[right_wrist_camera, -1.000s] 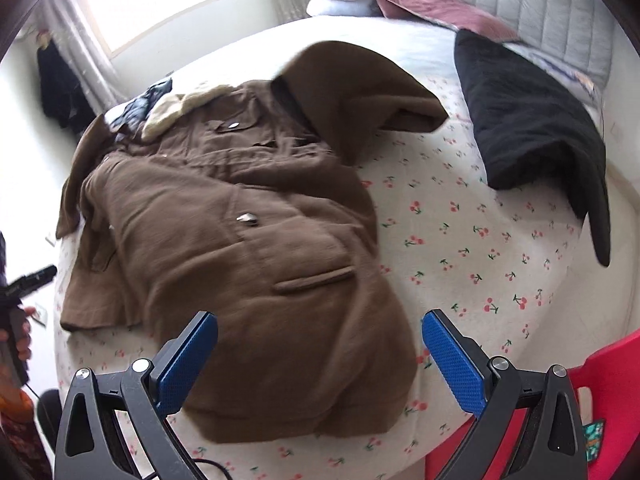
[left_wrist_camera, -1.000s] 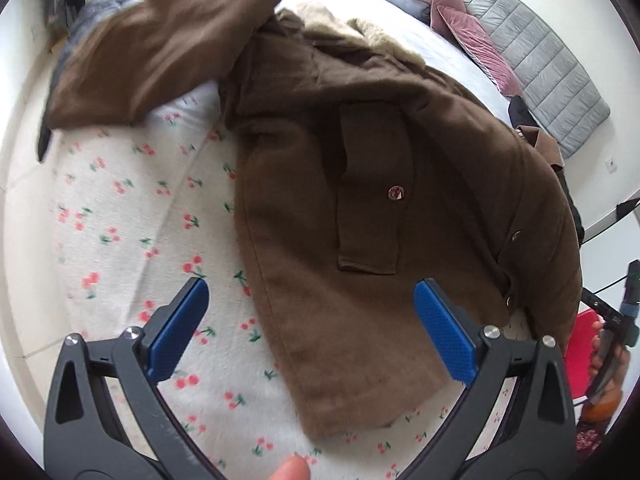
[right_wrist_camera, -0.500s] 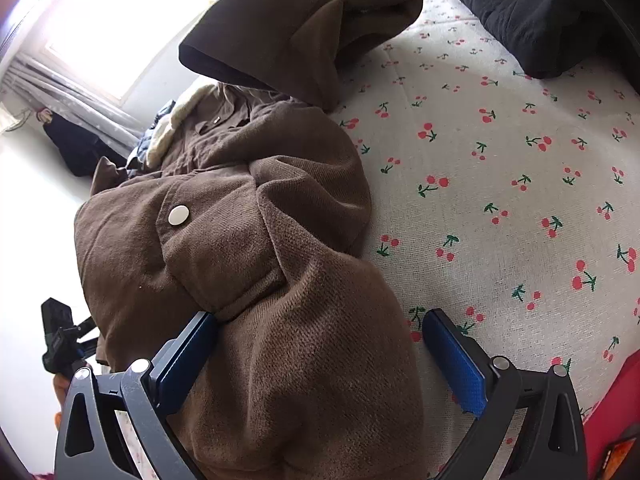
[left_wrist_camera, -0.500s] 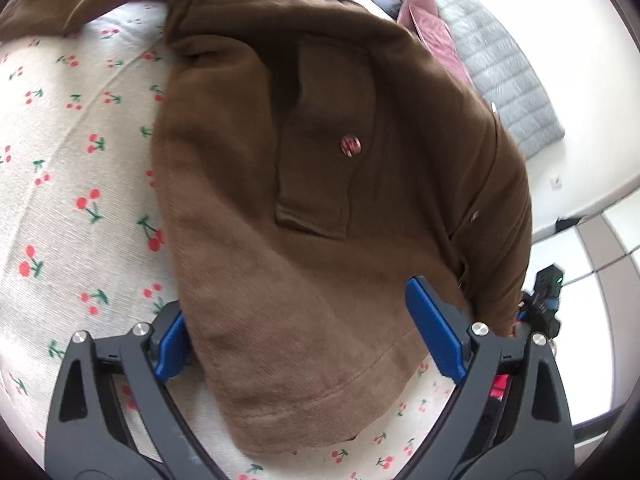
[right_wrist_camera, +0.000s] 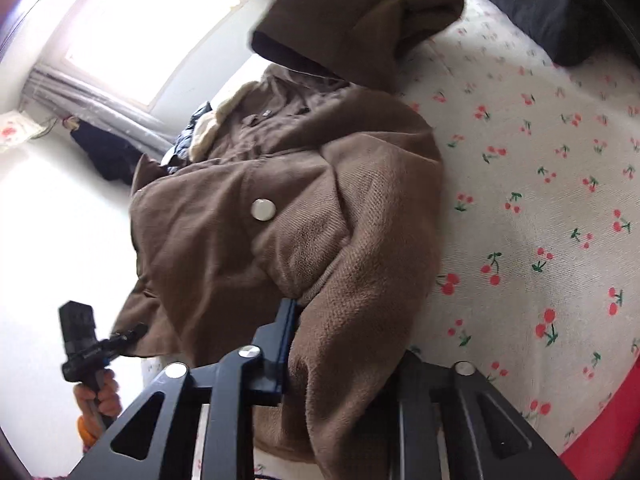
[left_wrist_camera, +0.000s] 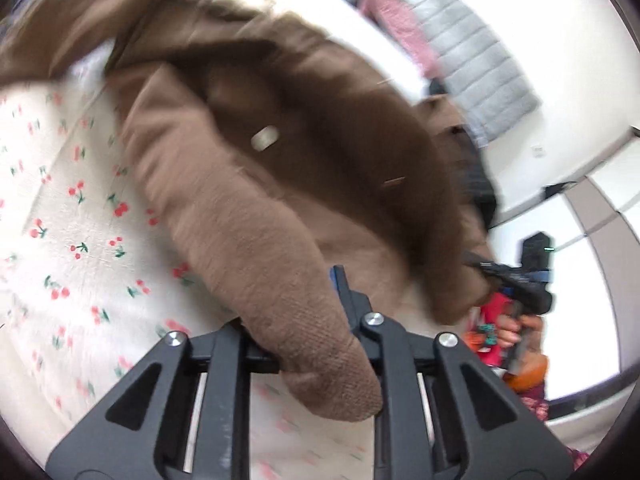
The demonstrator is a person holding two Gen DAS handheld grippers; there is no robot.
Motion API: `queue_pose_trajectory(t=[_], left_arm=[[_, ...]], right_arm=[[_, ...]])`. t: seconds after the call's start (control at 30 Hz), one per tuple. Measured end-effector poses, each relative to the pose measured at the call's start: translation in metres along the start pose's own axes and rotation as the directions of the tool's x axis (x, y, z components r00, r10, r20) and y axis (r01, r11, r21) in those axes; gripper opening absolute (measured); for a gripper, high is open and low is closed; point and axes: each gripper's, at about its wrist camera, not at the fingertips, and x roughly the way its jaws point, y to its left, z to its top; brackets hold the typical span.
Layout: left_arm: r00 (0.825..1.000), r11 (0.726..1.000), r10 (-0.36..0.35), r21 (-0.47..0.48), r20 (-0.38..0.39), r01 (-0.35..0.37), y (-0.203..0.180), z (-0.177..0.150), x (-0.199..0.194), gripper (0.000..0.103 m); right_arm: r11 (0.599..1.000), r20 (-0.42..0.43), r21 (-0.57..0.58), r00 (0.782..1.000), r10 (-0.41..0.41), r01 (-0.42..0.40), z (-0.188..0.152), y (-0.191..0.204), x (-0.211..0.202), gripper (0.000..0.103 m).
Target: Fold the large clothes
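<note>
Big brown coat sprawls across the cherry-print bedspread, stretching away ahead of both sets of fingers, its hem bunched right between them. Left gripper is clamped on a thick roll of hem; right gripper is likewise clenched on the opposite hem corner. The danger here, I'd say, is that heavy wool dragging: lift unevenly and the fold goes crooked, or the bulky wad slides out of one pinch. The sleeve flopped far ahead could crumple underneath. The pocket snap might catch too.
</note>
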Motion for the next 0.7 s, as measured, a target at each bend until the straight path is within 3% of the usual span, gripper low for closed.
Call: queue_pose_trajectory(t=[0.1, 0.2, 0.33, 0.4, 0.5, 0.57, 0.6, 0.63, 0.7], left_arm=[[0.995, 0.997, -0.028, 0.076, 0.091, 0.021, -0.035, -0.003, -0.050, 0.017], [0.980, 0.993, -0.074, 0.100, 0.183, 0.057, -0.051, -0.006, -0.105, 0.017], [0.963, 0.997, -0.053, 0.060, 0.263, 0.039, -0.019, -0.024, -0.179, 0.017], [0.966, 1.000, 0.008, 0.018, 0.258, -0.013, -0.005, -0.035, -0.181, 0.016], [0.979, 0.989, 0.141, -0.070, 0.149, -0.132, 0.032, -0.066, -0.163, 0.015], [0.973, 0.970, 0.229, -0.089, 0.034, -0.225, 0.058, -0.085, -0.141, 0.016], [0.964, 0.961, 0.263, -0.076, -0.026, -0.265, 0.066, -0.089, -0.130, 0.019], [0.945, 0.946, 0.316, -0.048, -0.089, -0.321, 0.072, -0.094, -0.114, 0.022], [0.899, 0.912, 0.407, 0.017, -0.159, -0.410, 0.075, -0.100, -0.094, 0.037]], right_arm=[[0.998, 0.088, -0.026, 0.994, 0.064, -0.062, 0.000, 0.020, -0.041, 0.012], [0.994, 0.193, -0.058, 0.976, 0.101, -0.092, 0.003, 0.035, -0.092, 0.010], [0.993, 0.228, -0.083, 0.969, 0.096, -0.079, 0.004, 0.046, -0.126, 0.009], [0.994, 0.204, -0.101, 0.977, 0.060, -0.040, 0.001, 0.047, -0.127, 0.009], [0.996, 0.131, -0.088, 0.991, -0.023, 0.035, -0.007, 0.029, -0.112, 0.009], [0.986, 0.051, -0.073, 0.988, -0.149, 0.152, -0.019, 0.009, -0.088, 0.010], [0.978, 0.008, -0.077, 0.981, -0.195, 0.195, -0.025, -0.002, -0.074, 0.012], [0.968, -0.041, -0.085, 0.970, -0.241, 0.237, -0.030, -0.011, -0.058, 0.016], [0.926, -0.120, -0.111, 0.920, -0.372, 0.360, -0.040, -0.024, -0.035, 0.028]])
